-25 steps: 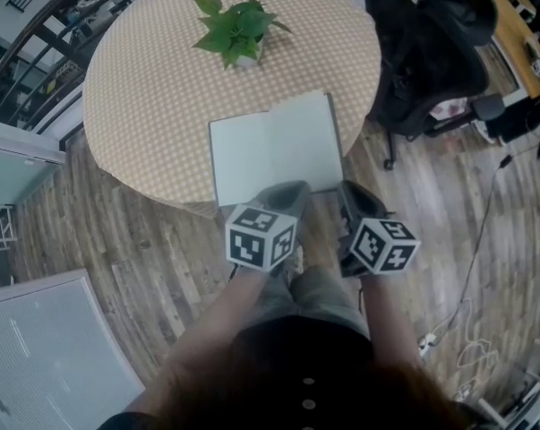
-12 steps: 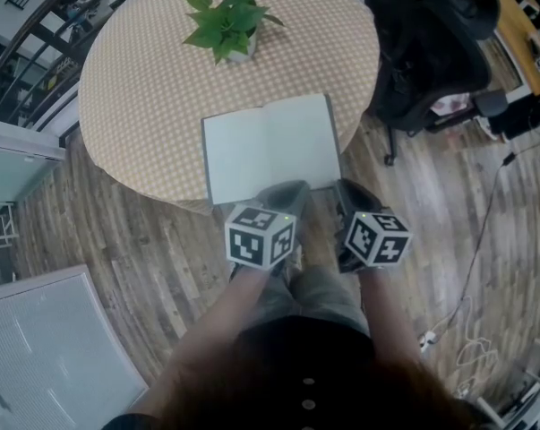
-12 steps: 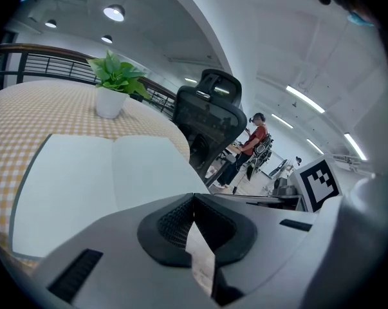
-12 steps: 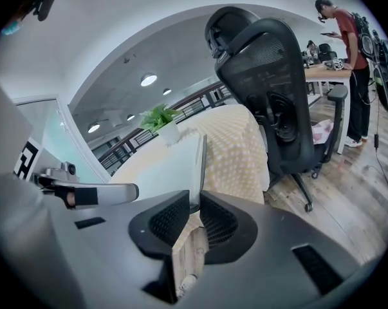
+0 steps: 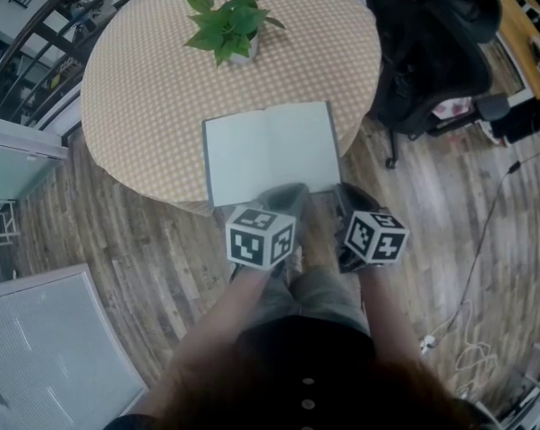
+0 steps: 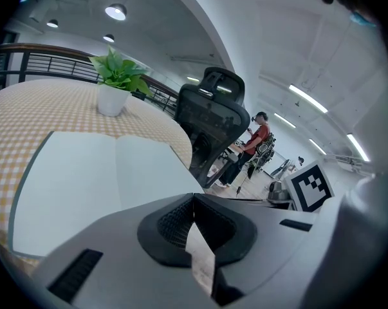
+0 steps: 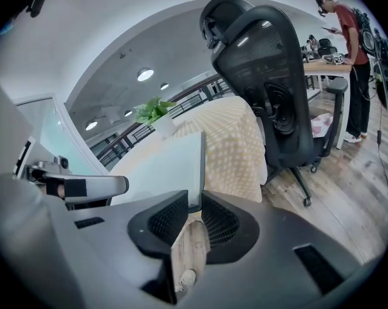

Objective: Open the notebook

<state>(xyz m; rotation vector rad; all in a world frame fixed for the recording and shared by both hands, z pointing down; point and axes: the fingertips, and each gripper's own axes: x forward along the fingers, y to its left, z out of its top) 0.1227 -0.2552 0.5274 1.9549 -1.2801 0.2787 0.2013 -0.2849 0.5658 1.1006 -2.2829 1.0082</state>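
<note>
Head view — notebook (image 5: 270, 150), lying open on checked table (image 5: 144, 88). Left gripper (image 5: 283, 195): jaws together, empty. Right gripper (image 5: 349, 197): jaws just opening — notebook's corner between, unpinched.

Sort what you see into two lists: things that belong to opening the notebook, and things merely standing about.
Belong: notebook, already open on the table; left gripper, jaws together; right gripper, jaws just opening, notebook's near corner by them, unpressed.
Standing about: potted plant; office chair.
</note>
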